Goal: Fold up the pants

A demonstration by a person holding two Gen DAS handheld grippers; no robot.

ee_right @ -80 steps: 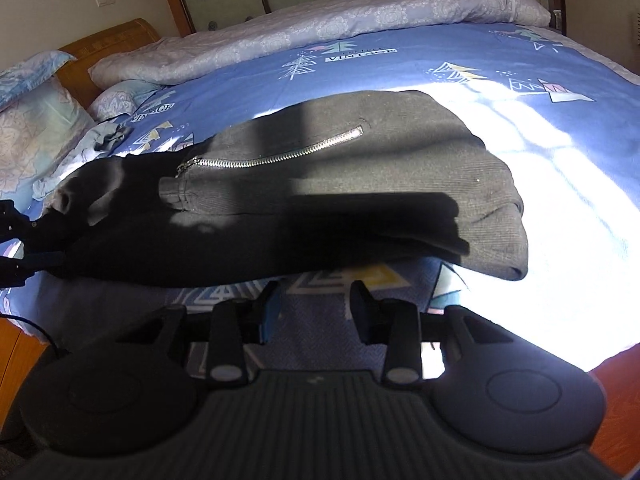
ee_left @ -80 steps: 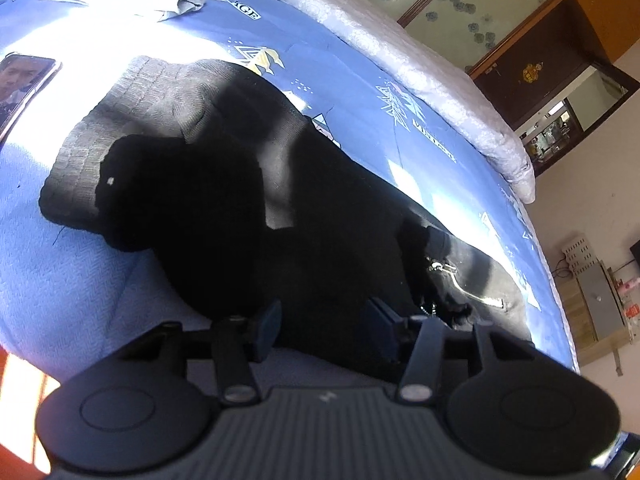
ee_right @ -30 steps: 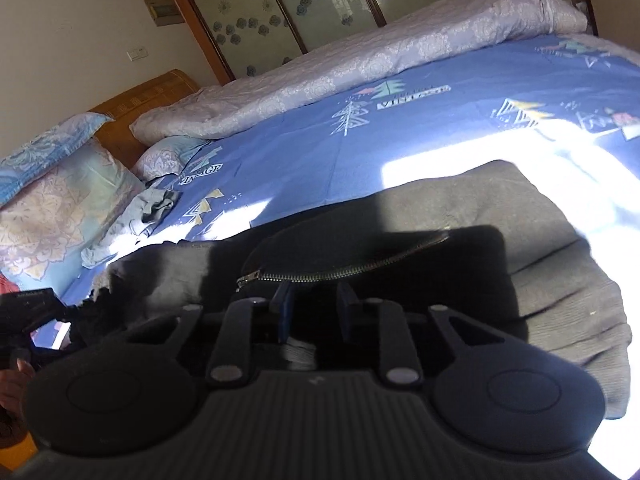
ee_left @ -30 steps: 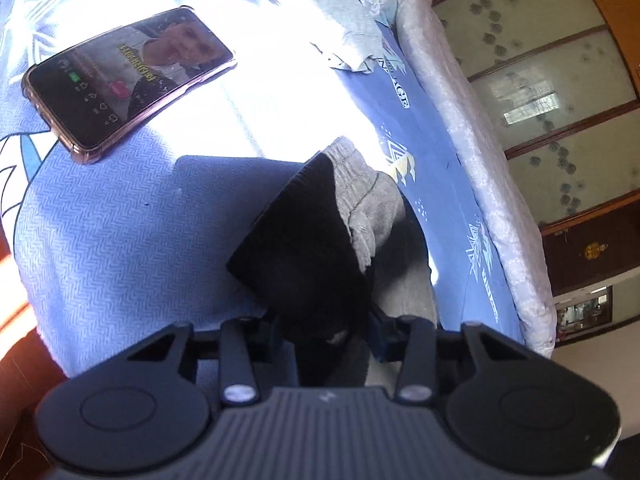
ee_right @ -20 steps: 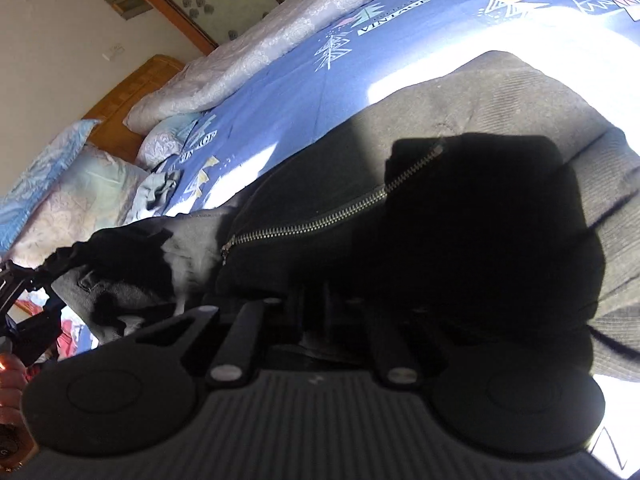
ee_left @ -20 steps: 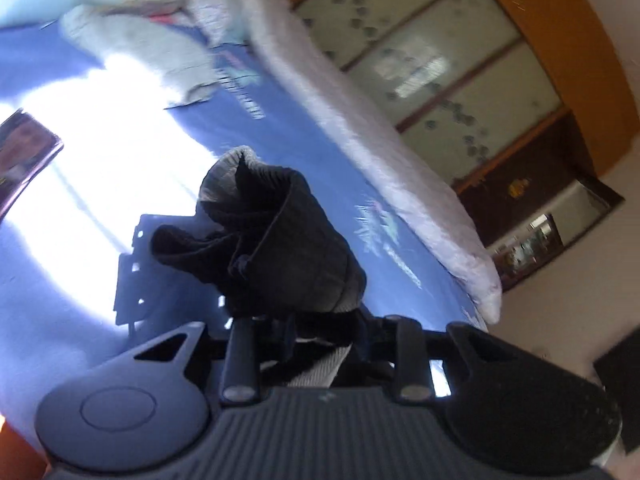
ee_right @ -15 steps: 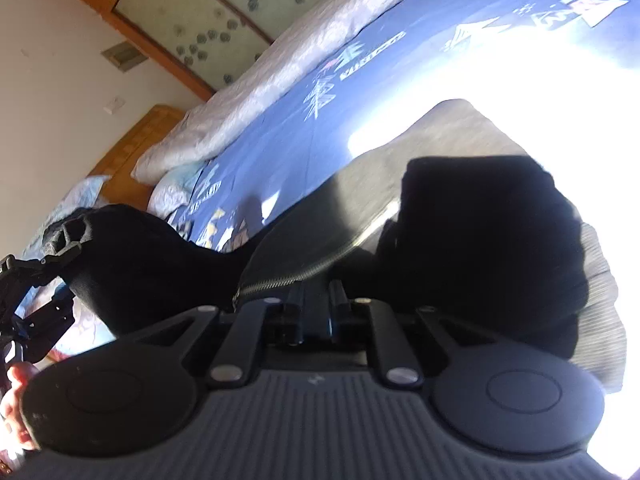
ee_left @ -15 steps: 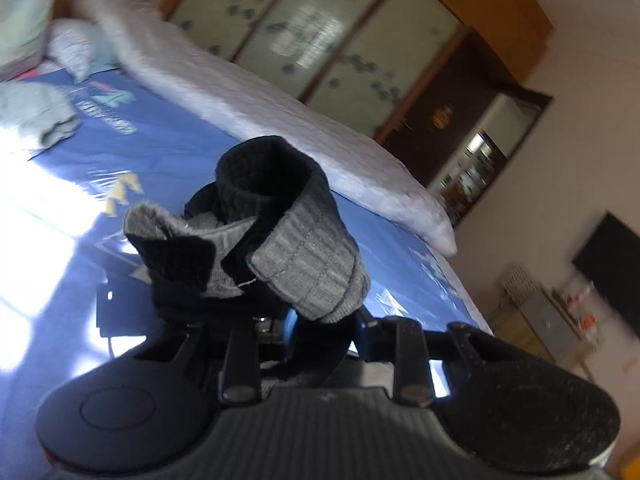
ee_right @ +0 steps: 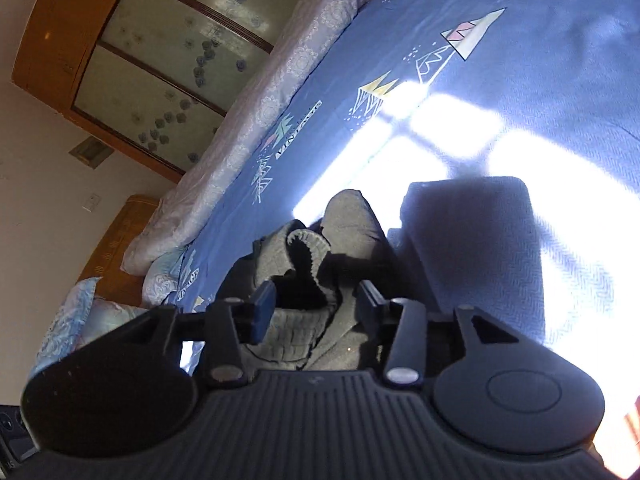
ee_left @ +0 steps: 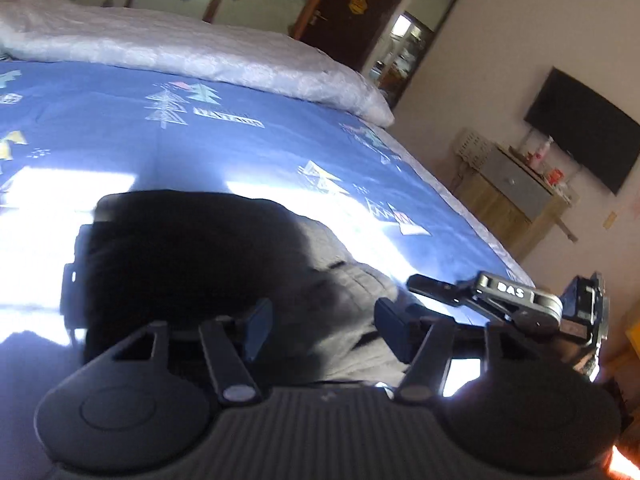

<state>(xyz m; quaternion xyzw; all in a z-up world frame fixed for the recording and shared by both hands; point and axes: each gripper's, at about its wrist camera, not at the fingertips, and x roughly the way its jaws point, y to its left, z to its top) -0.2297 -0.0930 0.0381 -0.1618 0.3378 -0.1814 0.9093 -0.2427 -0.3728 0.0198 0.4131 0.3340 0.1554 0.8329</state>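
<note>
Premises: home bedroom | Evidence: bed with blue patterned sheet [ee_left: 240, 136] and rolled grey quilt [ee_left: 180, 56]; wooden wardrobe with frosted glass doors [ee_right: 160, 52]; wall-mounted television [ee_left: 580, 128]; wooden headboard [ee_right: 120, 240]; pillow [ee_right: 68, 328]

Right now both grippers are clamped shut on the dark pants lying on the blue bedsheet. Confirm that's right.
Not quite. Both grippers are open, not clamped. The left wrist view shows the left gripper with its fingers spread over the pants; the right wrist view shows the right gripper spread the same way. The pants do lie on the blue bedsheet.
</note>
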